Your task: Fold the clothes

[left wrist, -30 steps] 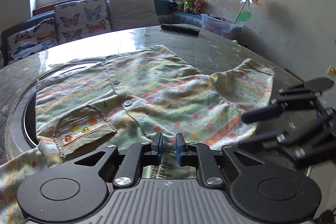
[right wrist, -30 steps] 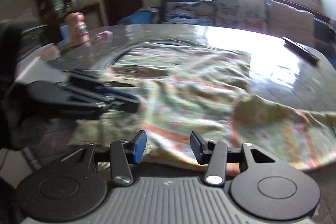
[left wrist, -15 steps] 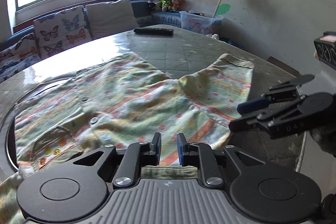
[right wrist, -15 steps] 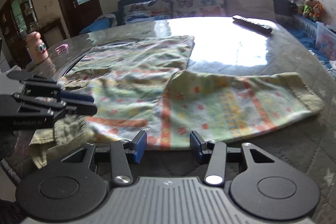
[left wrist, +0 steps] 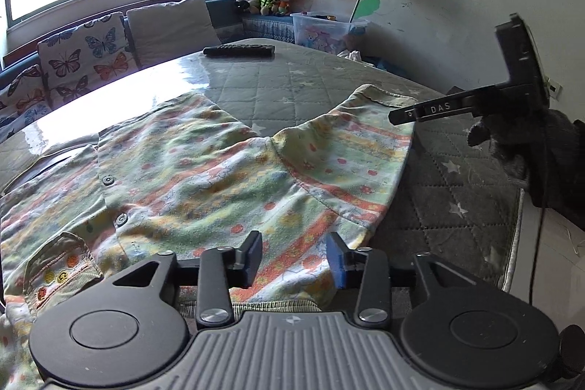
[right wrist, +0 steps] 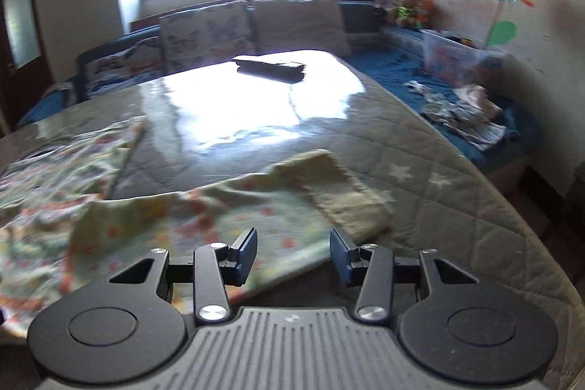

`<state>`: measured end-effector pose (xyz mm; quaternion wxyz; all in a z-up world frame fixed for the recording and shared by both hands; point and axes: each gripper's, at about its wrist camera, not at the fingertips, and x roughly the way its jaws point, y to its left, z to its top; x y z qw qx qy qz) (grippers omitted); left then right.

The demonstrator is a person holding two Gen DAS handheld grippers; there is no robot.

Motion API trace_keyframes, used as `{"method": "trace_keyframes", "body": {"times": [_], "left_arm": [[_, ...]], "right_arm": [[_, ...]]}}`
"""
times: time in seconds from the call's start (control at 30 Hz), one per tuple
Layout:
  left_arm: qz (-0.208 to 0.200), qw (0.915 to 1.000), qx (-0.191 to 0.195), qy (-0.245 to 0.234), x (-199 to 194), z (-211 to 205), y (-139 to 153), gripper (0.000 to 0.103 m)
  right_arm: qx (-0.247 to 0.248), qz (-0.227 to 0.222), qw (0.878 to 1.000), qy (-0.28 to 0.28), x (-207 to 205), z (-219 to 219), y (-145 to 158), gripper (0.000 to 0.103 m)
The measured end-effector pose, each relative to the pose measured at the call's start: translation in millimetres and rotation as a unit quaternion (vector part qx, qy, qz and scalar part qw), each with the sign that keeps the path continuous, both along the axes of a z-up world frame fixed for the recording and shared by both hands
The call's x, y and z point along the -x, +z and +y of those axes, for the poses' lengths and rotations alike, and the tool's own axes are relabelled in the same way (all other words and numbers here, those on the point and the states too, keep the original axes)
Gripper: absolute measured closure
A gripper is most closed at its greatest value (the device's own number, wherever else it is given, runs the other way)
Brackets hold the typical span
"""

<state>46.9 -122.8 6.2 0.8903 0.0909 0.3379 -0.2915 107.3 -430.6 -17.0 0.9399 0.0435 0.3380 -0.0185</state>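
Patterned shirt (left wrist: 219, 170) lies spread face-up on the quilted surface (left wrist: 292, 86), button placket toward the left, pocket (left wrist: 62, 265) at the near left corner; one sleeve (right wrist: 292, 200) stretches out to the right with its cuff near the surface edge

Left claw (left wrist: 294, 256) sits wide apart over the near hem, gripping nothing. Right claw (right wrist: 292, 253) also wide, empty, low over the sleeve just short of the cuff

Step in hand, as I read it: take the right sleeve and fold it in across the body. To do it well:
- right claw closes on the cuff edge, one layer only, not the quilt under it
- left claw pins or holds the hem near the side seam so the body does not drag
- carry the sleeve low and flat, lay it parallel to the placket

Against the earlier frames: left claw was nearly closed at the hem, now it is open wide. Right claw has swung away from the shirt body toward the sleeve end; its view is blurred, so it is likely moving. Remote (left wrist: 239, 50) at the far side unchanged
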Motion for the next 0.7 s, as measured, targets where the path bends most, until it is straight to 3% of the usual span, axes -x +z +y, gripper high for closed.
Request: {"method": "trace_keyframes", "body": {"times": [0.03,0.23,0.4,0.5,0.6,0.7], "left_arm": [[0.0,1.0,0.0,0.001,0,0,0,0.055],[-0.002,1.0,-0.003,0.005,-3,-3,1,0.044],[-0.007,0.9999,-0.001,0.014,-5,-3,3,0.028],[-0.011,0.9997,0.0,0.021,-6,-2,4,0.015],[-0.014,0.9995,0.0,0.028,-7,-2,6,0.012],[-0.017,0.9991,0.001,0.038,-10,-1,8,0.01]], "right_arm": [[-0.004,-0.001,1.0,-0.011,0,-6,-1,0.062],[-0.013,-0.01,0.998,-0.062,-4,-30,-3,0.062],[0.0,-0.008,0.997,-0.079,-14,-29,-9,0.063],[0.009,-0.011,0.997,-0.079,-15,-22,-10,0.078],[0.003,-0.017,0.997,-0.074,-14,-19,-5,0.096],[-0.003,-0.031,0.997,-0.073,-9,-19,4,0.098]]}}
